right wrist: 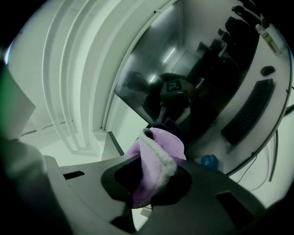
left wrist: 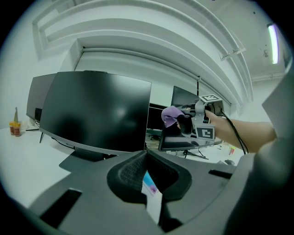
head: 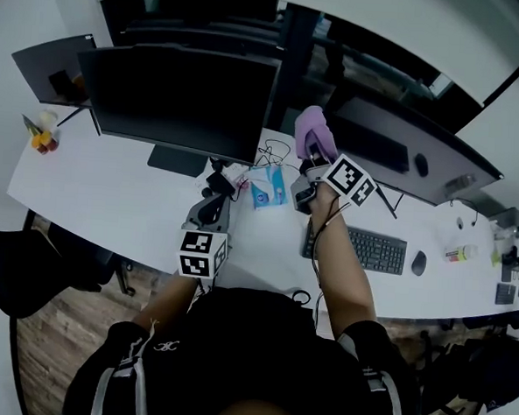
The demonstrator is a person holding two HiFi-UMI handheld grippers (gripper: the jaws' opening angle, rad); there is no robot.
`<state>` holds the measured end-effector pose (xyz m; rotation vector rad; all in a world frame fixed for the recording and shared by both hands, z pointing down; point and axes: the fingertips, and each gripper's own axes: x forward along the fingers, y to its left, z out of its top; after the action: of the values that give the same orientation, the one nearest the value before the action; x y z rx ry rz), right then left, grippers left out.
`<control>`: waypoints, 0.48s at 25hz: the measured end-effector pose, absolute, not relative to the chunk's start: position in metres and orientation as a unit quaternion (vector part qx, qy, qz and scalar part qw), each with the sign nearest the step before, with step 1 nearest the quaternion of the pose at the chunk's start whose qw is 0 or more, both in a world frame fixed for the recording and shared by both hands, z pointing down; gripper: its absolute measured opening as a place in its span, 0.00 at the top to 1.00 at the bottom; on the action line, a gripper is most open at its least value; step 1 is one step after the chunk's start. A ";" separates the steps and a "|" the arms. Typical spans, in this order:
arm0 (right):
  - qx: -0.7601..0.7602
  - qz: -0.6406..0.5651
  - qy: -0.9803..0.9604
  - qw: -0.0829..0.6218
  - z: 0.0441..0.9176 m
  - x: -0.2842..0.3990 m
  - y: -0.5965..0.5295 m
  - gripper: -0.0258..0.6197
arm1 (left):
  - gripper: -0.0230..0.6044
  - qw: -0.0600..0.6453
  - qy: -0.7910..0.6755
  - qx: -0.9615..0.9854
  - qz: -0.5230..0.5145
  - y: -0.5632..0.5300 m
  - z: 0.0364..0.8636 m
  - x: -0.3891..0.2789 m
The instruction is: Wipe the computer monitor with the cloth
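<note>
Grips the purple cloth [right wrist: 158,160] bunched between the jaws of the right gripper [head: 314,158], up off the desk [head: 111,193]. Faces the tilted right-hand monitor [head: 438,160] almost head-on: dark screen straight ahead of the cloth, near, though contact cannot be judged. Sits toward that screen's left edge, so probably calls for a short push forward, then sweeps rightward along the screen's long, horizontal axis. Leaves the bigger monitor [head: 179,96] off to the left of the cloth. Holds the left gripper [left wrist: 146,158] low over the desk, jaws together on nothing, apparently with no part in the wipe.
</note>
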<state>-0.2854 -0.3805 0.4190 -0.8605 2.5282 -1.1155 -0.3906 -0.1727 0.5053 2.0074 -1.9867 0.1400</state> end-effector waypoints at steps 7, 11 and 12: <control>-0.282 -0.345 0.880 0.163 0.353 -0.283 -0.377 0.86 | 0.94 0.156 -0.698 0.698 0.046 -0.175 0.503 -0.394; -0.270 -0.305 0.894 0.189 0.316 -0.281 -0.366 0.86 | 0.94 0.156 -0.703 0.693 0.045 -0.176 0.504 -0.399; -0.271 -0.288 0.899 0.191 0.309 -0.279 -0.362 0.86 | 0.94 0.157 -0.703 0.692 0.045 -0.176 0.505 -0.399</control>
<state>-0.2793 -0.3623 0.3095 -0.7602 2.5249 -0.8082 -0.3995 -0.1756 0.5047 1.9803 -2.0133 0.1298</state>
